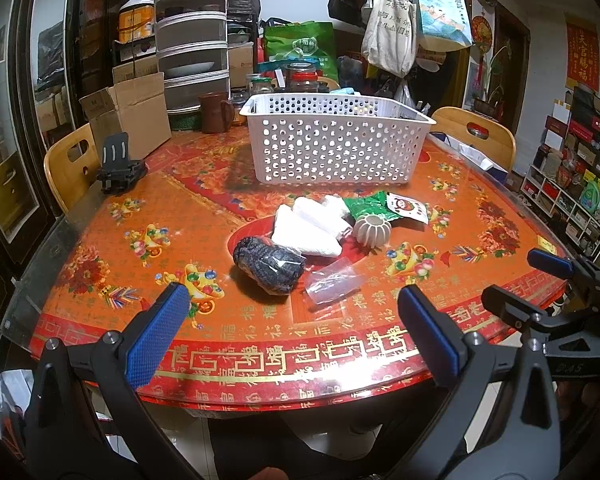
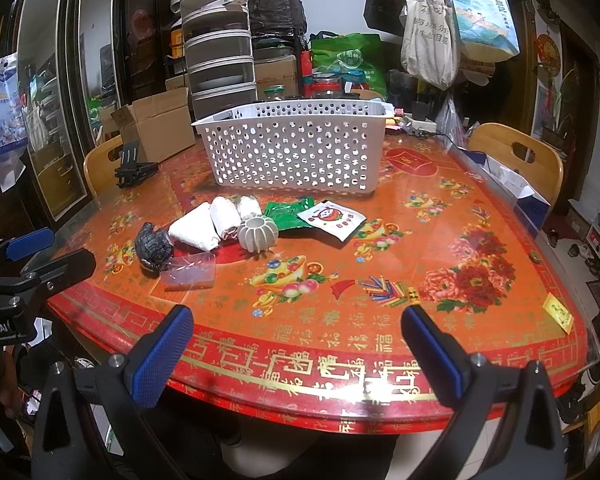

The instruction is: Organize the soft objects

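A white perforated basket (image 1: 336, 140) (image 2: 296, 152) stands at the back of the red patterned table. In front of it lie a dark bundle in clear wrap (image 1: 268, 264) (image 2: 153, 248), white folded towels (image 1: 308, 224) (image 2: 208, 224), a grey ribbed ball (image 1: 373, 231) (image 2: 258, 234), a green packet (image 1: 366, 206) (image 2: 286, 214), a white sachet (image 1: 408, 208) (image 2: 332, 218) and a clear plastic bag (image 1: 332, 282) (image 2: 188, 272). My left gripper (image 1: 296, 332) is open and empty above the table's near edge. My right gripper (image 2: 296, 350) is open and empty, to the right of the left one.
A cardboard box (image 1: 128, 116) and a black phone stand (image 1: 118, 168) sit at the back left. Wooden chairs (image 1: 70, 160) (image 2: 516, 156) flank the table. Jars, a mug (image 1: 216, 112) and stacked trays (image 1: 192, 36) crowd the far side. Bags (image 1: 392, 28) hang above.
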`<action>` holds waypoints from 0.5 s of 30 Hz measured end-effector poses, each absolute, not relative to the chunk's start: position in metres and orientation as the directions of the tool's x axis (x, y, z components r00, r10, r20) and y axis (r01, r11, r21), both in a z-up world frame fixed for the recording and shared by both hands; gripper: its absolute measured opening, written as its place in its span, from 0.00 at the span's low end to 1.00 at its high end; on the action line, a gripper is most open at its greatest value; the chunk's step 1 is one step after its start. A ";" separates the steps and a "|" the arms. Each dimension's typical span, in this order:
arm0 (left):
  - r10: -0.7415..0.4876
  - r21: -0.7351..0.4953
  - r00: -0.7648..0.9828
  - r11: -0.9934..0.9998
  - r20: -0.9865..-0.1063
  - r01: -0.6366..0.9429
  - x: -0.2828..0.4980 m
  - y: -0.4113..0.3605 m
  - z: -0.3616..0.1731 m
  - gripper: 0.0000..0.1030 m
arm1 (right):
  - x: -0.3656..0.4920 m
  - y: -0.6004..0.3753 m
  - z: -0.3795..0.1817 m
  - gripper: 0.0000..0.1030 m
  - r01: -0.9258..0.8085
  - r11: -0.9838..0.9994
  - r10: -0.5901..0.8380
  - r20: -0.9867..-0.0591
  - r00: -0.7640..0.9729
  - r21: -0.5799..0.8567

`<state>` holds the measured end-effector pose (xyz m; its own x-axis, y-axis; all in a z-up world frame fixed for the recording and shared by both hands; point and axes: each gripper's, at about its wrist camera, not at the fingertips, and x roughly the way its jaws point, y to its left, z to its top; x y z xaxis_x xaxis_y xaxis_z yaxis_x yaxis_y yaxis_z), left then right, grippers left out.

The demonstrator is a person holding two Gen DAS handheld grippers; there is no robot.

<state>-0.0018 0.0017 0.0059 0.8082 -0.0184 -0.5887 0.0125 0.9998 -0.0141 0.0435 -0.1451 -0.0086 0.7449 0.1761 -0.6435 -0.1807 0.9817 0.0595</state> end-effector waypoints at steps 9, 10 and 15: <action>-0.015 -0.016 0.798 1.000 -0.602 0.007 0.004 0.004 -0.004 1.00 | 0.045 -0.141 -0.014 1.00 -0.189 0.980 0.183 -0.653 0.735 0.061; -0.015 -0.018 0.797 1.000 -0.603 0.006 0.005 0.005 -0.005 1.00 | 0.046 -0.141 -0.015 1.00 -0.190 0.980 0.183 -0.656 0.732 0.062; -0.025 -0.032 0.792 0.999 -0.611 0.007 0.011 0.012 -0.008 1.00 | 0.052 -0.142 -0.019 1.00 -0.165 0.984 0.163 -0.676 0.719 0.061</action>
